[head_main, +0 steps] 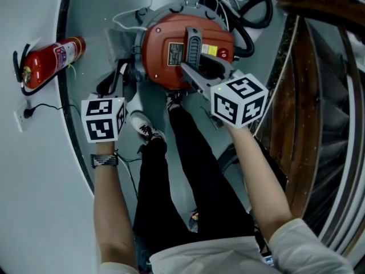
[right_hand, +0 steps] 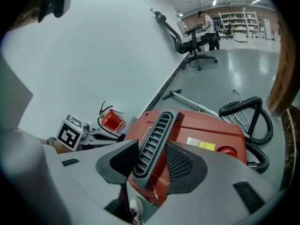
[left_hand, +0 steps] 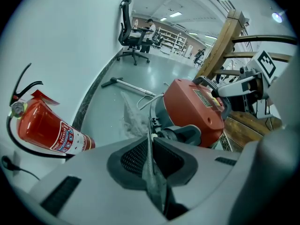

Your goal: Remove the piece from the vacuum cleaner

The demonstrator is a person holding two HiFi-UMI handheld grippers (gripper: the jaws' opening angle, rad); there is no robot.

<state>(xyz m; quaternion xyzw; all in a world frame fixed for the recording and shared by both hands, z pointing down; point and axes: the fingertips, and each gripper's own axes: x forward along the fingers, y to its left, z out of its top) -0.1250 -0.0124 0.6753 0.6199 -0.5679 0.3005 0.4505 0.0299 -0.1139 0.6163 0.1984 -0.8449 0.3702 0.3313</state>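
Note:
The red vacuum cleaner [head_main: 165, 56] stands on the grey floor in front of the person's feet. Its dark grey ribbed handle [head_main: 194, 47] runs across the top. My right gripper [head_main: 197, 73] straddles that handle [right_hand: 154, 139] with one pad on each side. A sliver of red shows beside the right pad, so the jaws are open. My left gripper [head_main: 124, 76] is at the vacuum's left side. In the left gripper view its jaws [left_hand: 150, 142] are pressed onto a thin grey strip [left_hand: 152, 172] that leads toward the vacuum's side fitting [left_hand: 180, 135].
A red fire extinguisher [head_main: 51, 61] lies by the white wall at the left. A black hose [head_main: 239, 10] coils behind the vacuum, and a metal wand [left_hand: 129, 86] lies on the floor beyond. A wooden railing [head_main: 308, 96] rises at the right. The person's shoes [head_main: 147, 129] are just below the vacuum.

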